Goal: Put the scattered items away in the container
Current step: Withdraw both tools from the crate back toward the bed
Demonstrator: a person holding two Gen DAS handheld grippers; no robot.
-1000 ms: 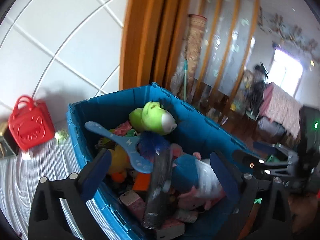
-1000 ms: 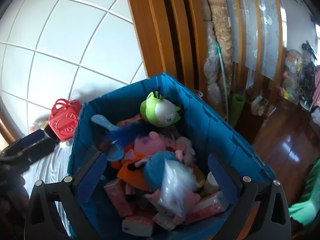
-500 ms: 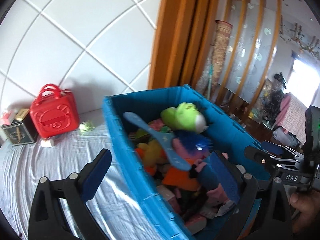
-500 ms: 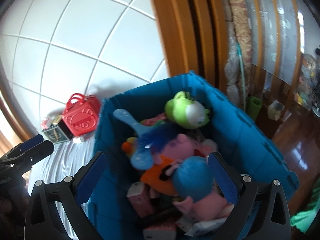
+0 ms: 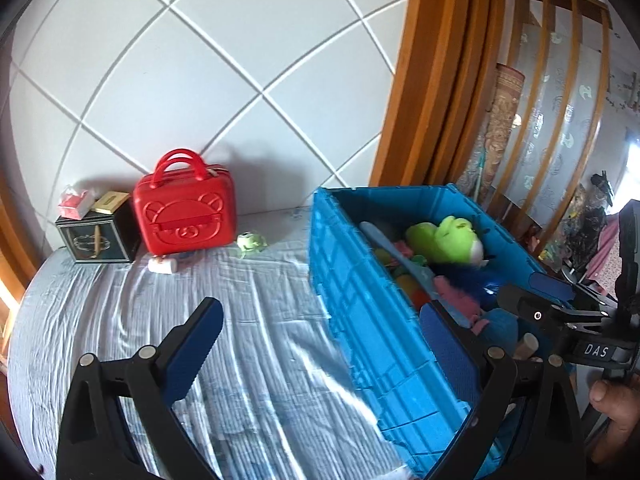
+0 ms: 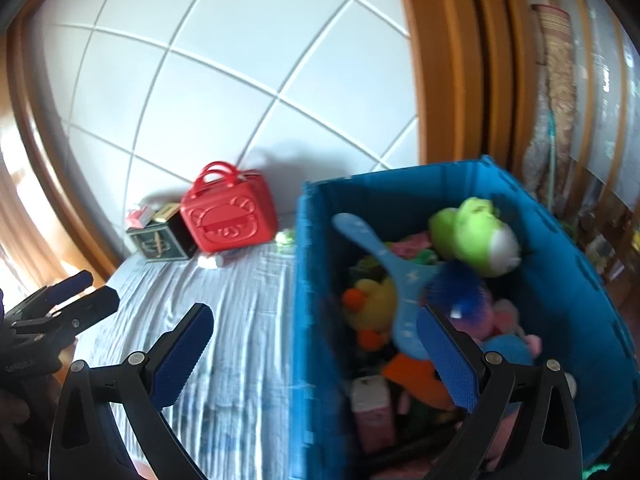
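A blue plastic crate (image 5: 360, 292) full of toys stands on the bed at the right; a green plush (image 5: 448, 240) and a blue paddle (image 5: 404, 260) lie on top. It also shows in the right wrist view (image 6: 316, 304). My left gripper (image 5: 320, 344) is open and empty, above the sheet by the crate's left wall. My right gripper (image 6: 316, 356) is open and empty, over the crate's left rim. By the headboard lie a small green toy (image 5: 250, 241), a small white tube (image 5: 162, 266), a red case (image 5: 185, 208) and a dark box (image 5: 98, 234).
A grey-blue wrinkled sheet (image 5: 200, 300) covers the bed. A white padded headboard (image 5: 200, 80) is behind. A pink-white packet (image 5: 74, 205) lies on the dark box. A wooden door frame (image 5: 432, 80) stands right of the headboard.
Both grippers have swung left, away from over the crate's contents toward the sheet. The red case, dark box and small toys have come into fuller view. Both stayed open.
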